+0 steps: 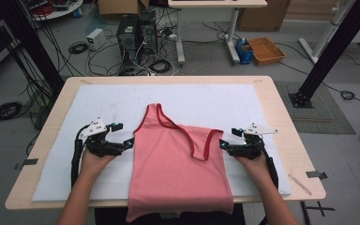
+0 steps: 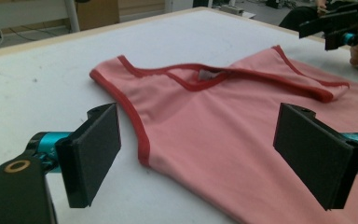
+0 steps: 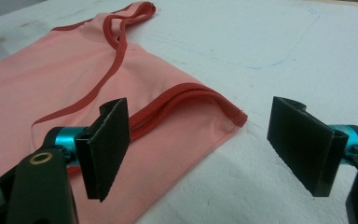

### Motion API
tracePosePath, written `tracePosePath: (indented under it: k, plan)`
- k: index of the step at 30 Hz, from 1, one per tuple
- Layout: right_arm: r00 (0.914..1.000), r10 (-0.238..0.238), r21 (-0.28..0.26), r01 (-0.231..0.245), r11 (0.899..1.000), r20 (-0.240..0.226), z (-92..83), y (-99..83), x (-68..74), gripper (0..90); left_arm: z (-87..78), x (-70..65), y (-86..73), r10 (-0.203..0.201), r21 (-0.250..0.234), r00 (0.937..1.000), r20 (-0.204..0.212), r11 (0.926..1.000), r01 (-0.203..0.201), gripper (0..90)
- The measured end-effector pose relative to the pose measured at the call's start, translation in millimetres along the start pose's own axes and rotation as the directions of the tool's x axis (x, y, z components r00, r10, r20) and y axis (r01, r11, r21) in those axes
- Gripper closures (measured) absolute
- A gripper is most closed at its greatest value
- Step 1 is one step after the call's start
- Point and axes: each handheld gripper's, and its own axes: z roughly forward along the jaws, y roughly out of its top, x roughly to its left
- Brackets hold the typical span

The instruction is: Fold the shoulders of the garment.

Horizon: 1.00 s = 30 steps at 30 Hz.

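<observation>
White padding (image 1: 98, 108) over a pale wooden surface (image 1: 281, 122); cables and computer towers on the grey floor beyond. Found the pink tank top (image 1: 178, 159) lying flat mid-surface, shoulder strap pointing away, hem draped over the near edge. Looked thin, soft and stretchy, a smooth knit with hardly a wrinkle; noted darker red binding (image 3: 186, 100) round neck and armholes, thicker and firmer than the body cloth, doubled where layers overlapped at the right corner.

Saw the left tool (image 1: 130, 143) just beside the garment's left side, jaws spread wide and holding nothing, with the curved red armhole edge between its flat black foam pads (image 2: 95, 154). Saw the right tool (image 1: 222, 144) likewise agape and empty at the right side, straddling the bound corner.

Judged the step as a two-sided pinch of the side edges. Seemed wise to slide each lower jaw under all layers, close on the firm binding rather than on loose knit, take both sides level, and lift evenly to avoid skewing or stretching the cloth.
</observation>
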Motion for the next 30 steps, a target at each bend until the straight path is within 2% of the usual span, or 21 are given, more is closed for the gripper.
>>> tracePosePath:
  k: [2,4,7,8,11,15,22,23,25,26,30]
  plan:
    - [0.9999,0.011,-0.004,-0.011,1.0,-0.004,-0.4,-0.1,-1.4,21.1,4.1,0.6,8.4,0.013,0.01,0.9999,-0.008,0.9999,-0.013,15.0]
    - [0.9998,0.021,-0.009,-0.021,1.0,-0.007,-0.6,-0.3,-2.2,21.1,10.2,3.1,16.9,0.009,0.029,0.9999,-0.013,0.9995,-0.009,15.0]
    - [0.9996,0.026,-0.008,-0.026,1.0,-0.008,-0.7,-0.2,-2.6,21.1,14.5,6.9,25.5,0.006,0.024,0.9998,-0.018,0.9997,-0.006,14.9]
    - [0.9998,0.019,-0.009,-0.019,1.0,-0.007,-0.6,-0.2,-2.2,21.1,18.9,11.5,33.9,0.004,0.018,0.9993,-0.038,0.9998,-0.004,14.9]
    - [0.9998,0.018,-0.009,-0.018,1.0,-0.005,-0.5,-0.3,-2.1,21.1,27.4,19.7,44.0,-0.024,0.017,0.9985,-0.049,0.9995,0.025,14.9]
    - [0.9993,0.035,-0.009,-0.035,0.999,-0.01,-1.0,-0.3,-3.0,21.1,40.6,27.1,54.3,-0.026,0.037,0.9977,-0.063,0.9989,0.029,14.9]
    - [0.9994,0.034,-0.008,-0.034,0.999,-0.01,-1.0,-0.3,-2.9,21.0,66.8,34.3,63.2,-0.04,0.084,0.9971,-0.065,0.9954,0.045,14.9]
    - [0.9994,0.032,-0.009,-0.032,0.999,-0.011,-0.9,-0.3,-3.1,21.1,69.8,33.9,63.4,-0.035,0.076,0.9971,-0.068,0.9963,0.04,14.9]
    - [0.9993,0.036,-0.009,-0.036,0.999,-0.013,-0.9,-0.3,-3.1,21.0,75.7,35.0,63.9,-0.044,0.097,0.9972,-0.06,0.994,0.05,14.9]
    - [0.9993,0.034,-0.009,-0.035,0.999,-0.013,-0.8,-0.3,-3.3,21.1,78.2,35.7,64.2,-0.036,0.11,0.9976,-0.06,0.993,0.042,14.9]
    - [0.9995,0.025,-0.007,-0.026,1.0,-0.016,-0.3,-0.2,-3.1,21.1,85.9,38.0,66.6,-0.042,0.123,0.997,-0.065,0.9912,0.05,15.0]
